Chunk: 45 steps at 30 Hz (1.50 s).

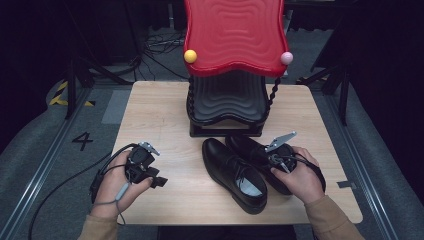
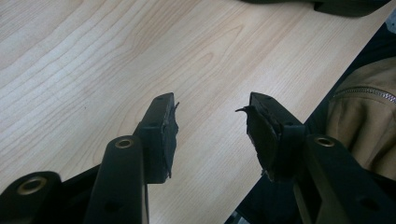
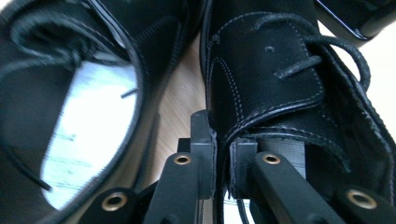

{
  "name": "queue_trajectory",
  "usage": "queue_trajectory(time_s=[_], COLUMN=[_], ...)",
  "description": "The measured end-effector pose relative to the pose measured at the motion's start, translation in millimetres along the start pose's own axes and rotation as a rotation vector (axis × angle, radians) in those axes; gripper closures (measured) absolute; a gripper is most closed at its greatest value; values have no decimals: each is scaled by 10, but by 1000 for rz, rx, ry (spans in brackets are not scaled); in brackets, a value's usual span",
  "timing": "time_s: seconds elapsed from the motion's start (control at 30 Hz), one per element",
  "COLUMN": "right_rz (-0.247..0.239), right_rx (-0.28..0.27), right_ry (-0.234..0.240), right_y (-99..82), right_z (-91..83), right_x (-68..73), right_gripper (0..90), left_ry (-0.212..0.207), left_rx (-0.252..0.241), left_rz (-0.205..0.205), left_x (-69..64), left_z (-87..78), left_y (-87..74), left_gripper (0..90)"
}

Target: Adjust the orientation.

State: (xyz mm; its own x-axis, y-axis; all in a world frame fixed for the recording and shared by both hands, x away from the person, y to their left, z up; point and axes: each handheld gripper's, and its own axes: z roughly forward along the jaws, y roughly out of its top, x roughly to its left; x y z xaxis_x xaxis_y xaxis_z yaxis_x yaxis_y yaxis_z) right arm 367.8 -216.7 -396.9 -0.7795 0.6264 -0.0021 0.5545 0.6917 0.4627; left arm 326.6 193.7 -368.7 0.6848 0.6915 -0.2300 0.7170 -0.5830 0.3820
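Your right claw (image 3: 222, 163) pinches the right shoe's (image 1: 260, 155) collar, its heel hidden under your hand, toe toward the rack (image 1: 227, 100); the left claw (image 2: 212, 135) gapes empty.

bare table (image 1: 165, 115) left, rack (image 1: 227, 107) behind shoes (image 1: 234, 172)

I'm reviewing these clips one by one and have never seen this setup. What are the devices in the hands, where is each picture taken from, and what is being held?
A person sits at a light wooden table with a hand-held two-jaw gripper in each hand. The high view looks down from above; the other two pictures come from cameras riding on each gripper.

On the table stand a pair of black leather lace-up shoes and, behind them, a two-tier shoe rack with a red wavy top shelf.

The left gripper hangs open over bare wood, holding nothing. The right gripper has its jaws pinched on the side wall of the right-hand black shoe, beside the left-hand black shoe.
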Motion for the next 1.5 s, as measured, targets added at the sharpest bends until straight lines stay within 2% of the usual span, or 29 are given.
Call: queue_trajectory(time_s=[0.13,0.17,0.37,0.53,0.6,0.63,0.77,0.87,0.97,1.1,1.17,1.23,1.33,1.5], right_rz=[29,31,51,98,128,138,164,195,228,220,201,205,200,209], right_rx=[-23,-23,-33,-56,-59,-68,-73,-64,-38,6,34,54,89,108], right_ry=[74,85,80,131,151,146,131,140,160,146,114,107,68,13], right_y=[9,14,25,3,-7,-11,-20,-14,20,69,94,113,139,180], right_z=[10,15,-28,-78,-114,-133,-180,-192,-100,44,117,193,279,343], right_x=[55,70,126,113,87,75,83,119,173,224,241,234,225,268], right_gripper=[753,760,748,746,677,620,573,529,487,511,556,589,642,662], left_ry=[1,-1,-2,-6,-7,-9,-9,-10,-8,-9,-9,-9,-10,-13], left_rx=[1,1,4,6,6,7,10,11,14,10,9,10,13,24], left_rz=[6,3,8,5,4,5,5,7,0,-6,-6,-4,-7,1], left_x=[2,2,8,3,7,9,10,14,20,28,27,29,32,30], left_z=[4,8,22,30,34,39,49,51,53,49,46,50,63,100], left_y=[14,16,26,34,35,37,42,37,21,14,17,19,29,71], left_gripper=[527,527,526,525,526,525,525,524,522,522,522,522,521,518])
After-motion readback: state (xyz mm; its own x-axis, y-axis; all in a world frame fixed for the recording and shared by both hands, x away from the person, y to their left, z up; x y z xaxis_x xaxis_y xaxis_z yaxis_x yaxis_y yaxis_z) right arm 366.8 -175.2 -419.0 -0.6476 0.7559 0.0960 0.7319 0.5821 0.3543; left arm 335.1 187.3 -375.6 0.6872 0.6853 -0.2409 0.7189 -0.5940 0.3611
